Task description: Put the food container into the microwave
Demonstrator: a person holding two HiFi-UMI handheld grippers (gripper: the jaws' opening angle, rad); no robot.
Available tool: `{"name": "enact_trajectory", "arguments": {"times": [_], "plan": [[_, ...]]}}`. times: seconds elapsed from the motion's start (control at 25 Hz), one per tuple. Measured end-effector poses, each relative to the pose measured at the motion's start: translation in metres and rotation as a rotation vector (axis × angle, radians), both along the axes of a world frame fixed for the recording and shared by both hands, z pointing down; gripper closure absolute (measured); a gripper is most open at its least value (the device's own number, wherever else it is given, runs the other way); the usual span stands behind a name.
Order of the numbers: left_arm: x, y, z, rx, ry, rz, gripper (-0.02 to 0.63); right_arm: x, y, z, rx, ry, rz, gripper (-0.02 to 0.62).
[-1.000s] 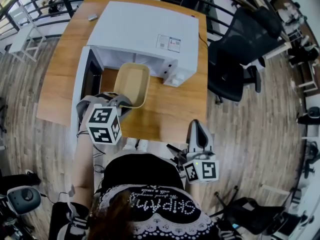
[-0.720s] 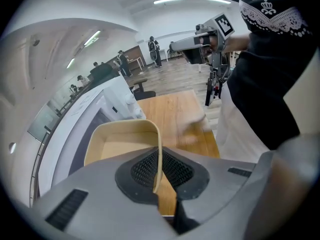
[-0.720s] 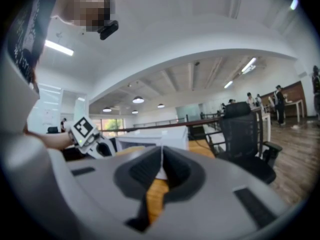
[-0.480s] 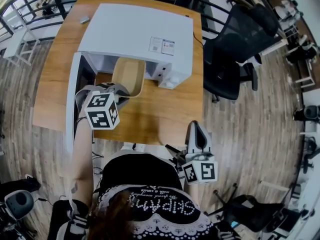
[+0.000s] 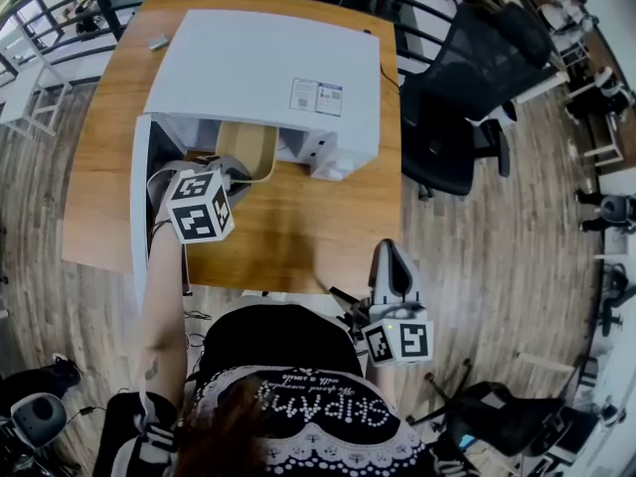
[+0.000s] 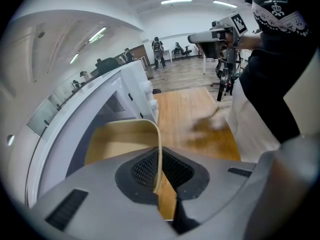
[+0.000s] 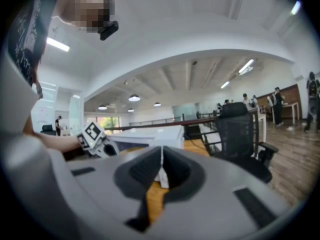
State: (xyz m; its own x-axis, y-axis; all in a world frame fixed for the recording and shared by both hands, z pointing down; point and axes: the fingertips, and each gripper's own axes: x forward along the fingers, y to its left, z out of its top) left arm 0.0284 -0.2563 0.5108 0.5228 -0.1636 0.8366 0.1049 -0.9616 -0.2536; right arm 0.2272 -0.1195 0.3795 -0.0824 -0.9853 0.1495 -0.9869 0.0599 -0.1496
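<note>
One wooden table on plank floor — left claw clamping food container rim, right claw seemingly clenched

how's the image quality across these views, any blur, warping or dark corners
Head view: sharp, but the fisheye bows the table edges and floor. Left gripper view: black vignette in the corners; the food container rim is crisp, a smeared shadow lies on the table beyond. Right gripper view: the right gripper is soft, ceiling lights bloom, a mosaic patch covers the top left.
</note>
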Motion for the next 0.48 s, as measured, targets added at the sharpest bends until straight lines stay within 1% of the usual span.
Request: {"name": "enact_trajectory", "arguments": {"times": [0.2,0.48], "plan": [[0.002,-0.016,0.009,-0.006,0.000,-0.012,0.563,0.002,-0.004,0.001,-0.008,0.003,0.019,0.561],[0.003,-0.039,0.025,-0.015,-0.026,-0.026,0.563,0.008,-0.012,0.001,-0.012,0.011,0.055,0.561]]}}
